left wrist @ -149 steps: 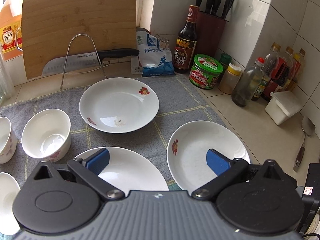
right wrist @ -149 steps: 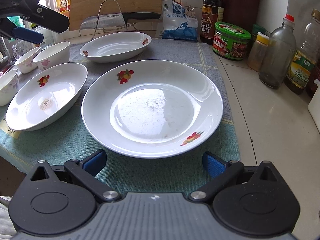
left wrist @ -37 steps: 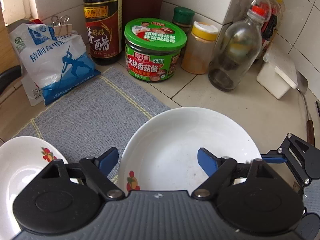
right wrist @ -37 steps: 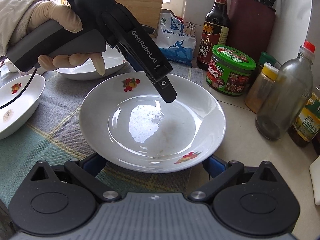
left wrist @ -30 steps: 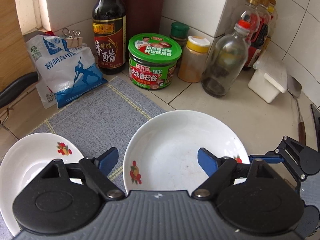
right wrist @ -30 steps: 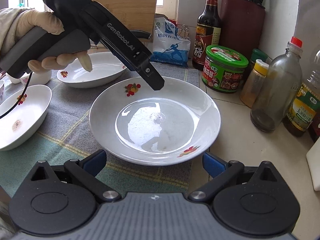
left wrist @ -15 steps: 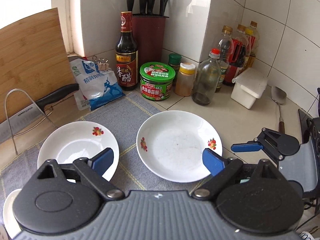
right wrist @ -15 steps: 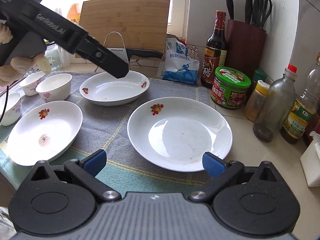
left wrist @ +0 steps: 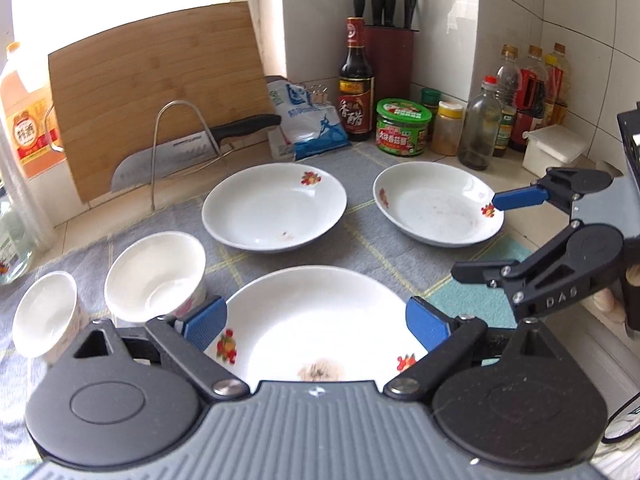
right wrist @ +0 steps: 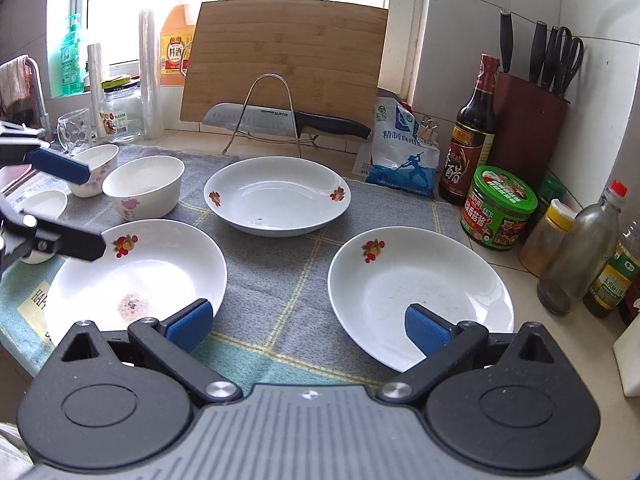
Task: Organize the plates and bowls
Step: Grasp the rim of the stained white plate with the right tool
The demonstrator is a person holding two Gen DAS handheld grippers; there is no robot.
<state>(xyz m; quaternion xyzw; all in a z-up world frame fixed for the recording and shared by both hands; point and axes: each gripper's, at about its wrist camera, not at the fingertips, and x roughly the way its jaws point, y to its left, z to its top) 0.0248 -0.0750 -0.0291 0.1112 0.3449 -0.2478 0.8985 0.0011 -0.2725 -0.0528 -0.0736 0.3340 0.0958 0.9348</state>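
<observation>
near plate point(left wrist: 320, 320): straight ahead, under left gripper point(left wrist: 316, 322), the nearer one
left jaws: just opened wide, nothing gripped
right gripper point(right wrist: 308, 326): spread wide, nothing held

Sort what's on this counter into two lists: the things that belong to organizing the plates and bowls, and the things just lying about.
Part of the job:
- three white plates: back, left, right
- bowls at the left

Just lying about:
- cutting board
- knife
- salt bag
- vinegar bottle
- green-lidded jar
- knife block
</observation>
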